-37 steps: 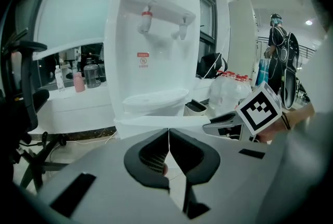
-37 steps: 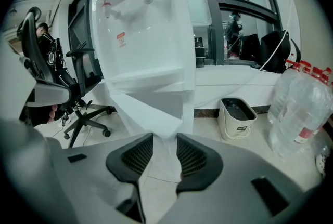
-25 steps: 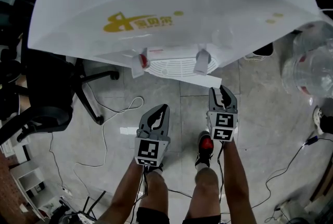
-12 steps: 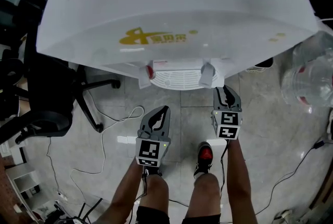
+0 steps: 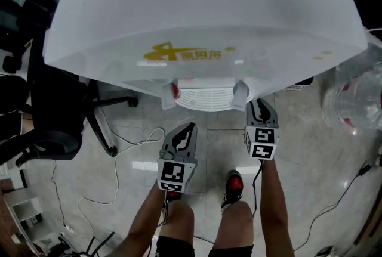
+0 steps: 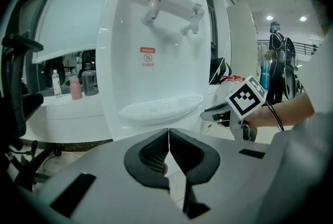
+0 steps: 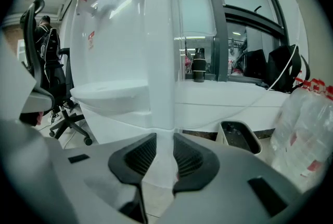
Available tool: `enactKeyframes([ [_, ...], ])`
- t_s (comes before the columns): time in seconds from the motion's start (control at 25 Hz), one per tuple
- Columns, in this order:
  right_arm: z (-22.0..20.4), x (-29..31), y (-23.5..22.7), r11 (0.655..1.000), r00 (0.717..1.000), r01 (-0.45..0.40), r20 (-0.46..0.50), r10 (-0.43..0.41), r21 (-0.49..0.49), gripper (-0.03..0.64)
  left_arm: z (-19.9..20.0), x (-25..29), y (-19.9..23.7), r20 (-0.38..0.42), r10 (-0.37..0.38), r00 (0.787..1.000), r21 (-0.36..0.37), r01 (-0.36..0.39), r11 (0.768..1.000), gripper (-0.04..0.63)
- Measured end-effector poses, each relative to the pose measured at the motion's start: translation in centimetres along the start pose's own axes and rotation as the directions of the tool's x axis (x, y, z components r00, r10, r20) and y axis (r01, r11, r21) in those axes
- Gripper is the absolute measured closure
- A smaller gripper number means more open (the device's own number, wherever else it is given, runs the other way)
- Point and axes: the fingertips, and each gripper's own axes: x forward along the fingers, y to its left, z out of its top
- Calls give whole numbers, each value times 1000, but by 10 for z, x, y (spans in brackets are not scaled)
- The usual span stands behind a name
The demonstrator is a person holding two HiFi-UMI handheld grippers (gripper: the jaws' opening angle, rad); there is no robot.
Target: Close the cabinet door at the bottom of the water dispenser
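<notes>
Right tool (image 5: 261,105) nearer dispenser (image 5: 206,96), jaws closing on cabinet door (image 7: 158,62).

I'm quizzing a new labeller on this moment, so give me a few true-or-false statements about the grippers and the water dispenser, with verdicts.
1. The left gripper has its jaws together with nothing between them. True.
2. The right gripper is empty. False: the edge of the white cabinet door panel stands between its jaws, which have just been closing and press on it.
3. The tall white plastic water dispenser has two taps, one with a red band. True.
4. The black office chair stands at the right of the head view. False: it is at the left; clear plastic bottles are at the right.
</notes>
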Motion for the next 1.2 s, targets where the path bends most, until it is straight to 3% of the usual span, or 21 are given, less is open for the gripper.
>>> enactKeyframes([
  [0.68,14,-30,2,1000,1000,5,-14,-6,-20,512,20,-24,-7,13,-10,1000,-2,11,1000,571],
  [0.96,47,-74,15,1000,1000,-2,1,2,-11,523,62,-57,-16,29,-18,999,10,18,1000,571],
  [1.2,96,-123,28,1000,999,-8,33,8,-12,534,122,-91,-21,70,-24,997,25,22,999,571],
])
